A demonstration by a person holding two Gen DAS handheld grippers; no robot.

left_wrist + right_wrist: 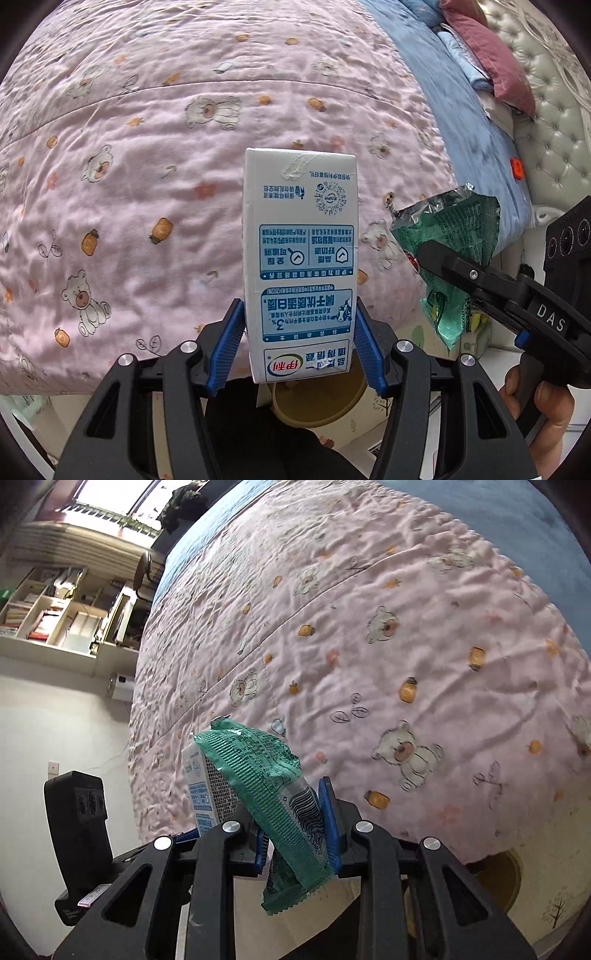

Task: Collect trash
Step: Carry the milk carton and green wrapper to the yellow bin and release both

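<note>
- Left wrist view, closest in: left gripper (pixel 299 343) pinching a white-and-blue milk carton (pixel 300 258) between its blue pads (pixel 226 347), carton upright but print upside down.
- Below the carton, a yellowish round bin (pixel 325 402) w/ dark opening, partly hidden; can't tell what's inside.
- Carton writing: Chinese text, a "3%" figure, green-red oval logo near the bottom, QR-type code near the top. Rest too small to read.
- To the right, right gripper (pixel 424 254) marked "DAS" clamps a crumpled green wrapper (pixel 458 266), silver lining showing at the torn top; a hand (pixel 543 410) grips its handle.
- Right wrist view: right gripper (pixel 295 834) squeezed on the green wrapper (pixel 266 775), barcode visible by the right pad; carton (pixel 201 790) just behind-left, round bin (pixel 502 878) low right.
- Behind both: pink quilt (pixel 147 155) w/ bears and orange jars, over a blue sheet (pixel 443 85).
- Farther: pillows (pixel 484 55), tufted headboard (pixel 554 122).
- Far left in right wrist view: bookshelves (pixel 55 609), bright window (pixel 110 498).
</note>
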